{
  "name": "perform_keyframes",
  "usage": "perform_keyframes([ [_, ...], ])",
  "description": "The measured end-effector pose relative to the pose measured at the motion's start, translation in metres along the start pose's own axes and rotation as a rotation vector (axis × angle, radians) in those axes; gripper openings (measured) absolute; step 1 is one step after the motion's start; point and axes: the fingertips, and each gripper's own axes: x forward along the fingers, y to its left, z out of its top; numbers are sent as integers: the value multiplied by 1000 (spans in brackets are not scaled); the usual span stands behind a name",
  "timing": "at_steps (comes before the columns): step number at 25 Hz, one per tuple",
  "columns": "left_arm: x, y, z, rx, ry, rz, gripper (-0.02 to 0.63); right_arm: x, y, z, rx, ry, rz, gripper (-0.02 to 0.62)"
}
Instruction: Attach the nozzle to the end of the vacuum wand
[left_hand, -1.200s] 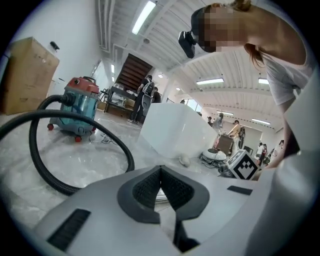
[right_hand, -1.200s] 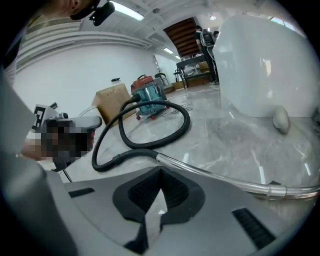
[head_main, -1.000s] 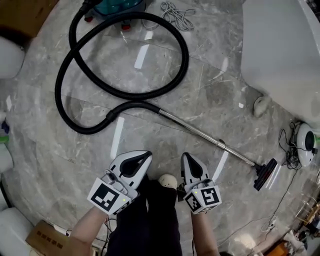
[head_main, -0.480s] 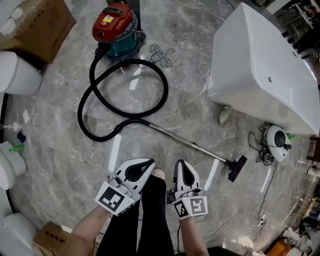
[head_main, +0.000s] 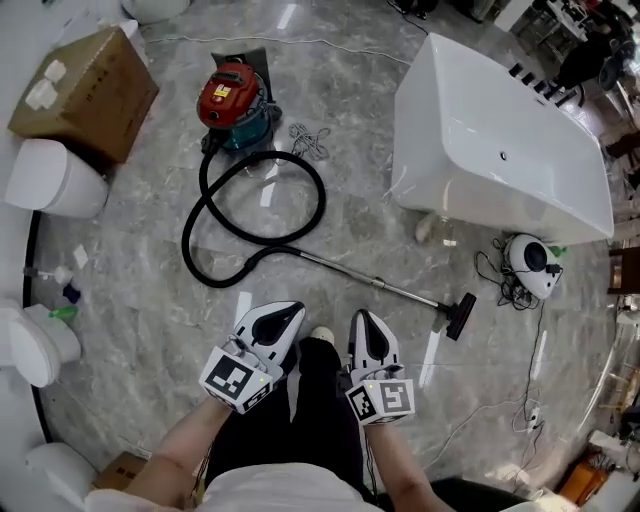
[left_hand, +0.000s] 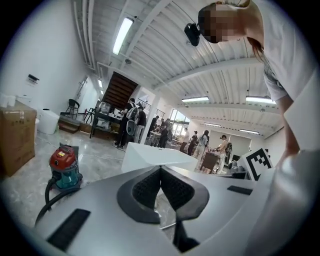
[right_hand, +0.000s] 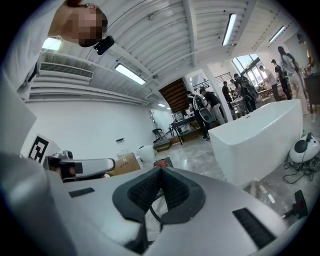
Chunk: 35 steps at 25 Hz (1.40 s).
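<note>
floor (head_main: 130, 300): grey veined marble fills the head view, and everything below lies or stands on it.
bathtub (head_main: 500, 150): a white tub stands at the upper right, well apart from the cleaning gear.
cardboard box (head_main: 85, 92): a brown box sits at the upper left, near a white rounded fixture.
hose (head_main: 186, 245): a black hose leaves the vacuum cleaner, curls in one wide loop on the floor and joins the near end of the wand.
vacuum cleaner (head_main: 235, 95): a red-topped, teal-bodied canister stands upright at the top centre, between the cardboard box and the bathtub.
wand (head_main: 372, 280): a thin metal tube lies flat, running on a diagonal from the hose toward the lower right.
trousers (head_main: 310, 400): the person's dark legs stand between the two tools, with a pale shoe (head_main: 322, 335) tip showing just ahead of them.
left tool (head_main: 290, 312): held up in front of the person, well above the floor; its jaws are pressed fully together, dark pads meeting, with nothing between them.
right tool (head_main: 360, 320): raised beside the left one; its jaws are likewise closed tight on nothing.
nozzle (head_main: 460, 316): the small black head sits on the floor at the far end of the wand, touching it and set crosswise to it, below the bathtub and well apart from both tools.
</note>
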Motion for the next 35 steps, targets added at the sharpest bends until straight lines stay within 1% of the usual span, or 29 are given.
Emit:
perform_keyframes([
  [2,-11,-9,13,7,-8,6,11,-6,11,9,49,-4,10,14],
  [4,-23,-13,23,-11,-19,34,11,-12,18,13,108,1,1,14],
  [6,-32,-12,33,-25,-34,68,11,-17,25,26,117,-21,-8,14],
  [8,-39,-12,41,-16,-49,92,11,-22,34,43,88,-61,-16,14],
  [10,-44,-12,45,-6,-54,108,11,-28,39,53,67,-79,-35,14],
  [13,-46,-8,57,0,-76,137,11,-31,39,60,41,-64,-45,14],
  [17,-48,-9,72,13,-114,157,11,-37,32,69,-24,-52,-42,14],
  [21,-54,-5,71,24,-104,176,11,-39,30,77,-97,-80,-62,14],
  [24,-58,0,66,15,-86,194,11,-40,25,85,-151,-106,-95,14],
  [30,-56,3,63,9,-81,212,11,-41,6,102,-169,-139,-121,14],
  [35,-57,8,68,9,-93,224,11,-41,4,99,-160,-132,-123,14],
])
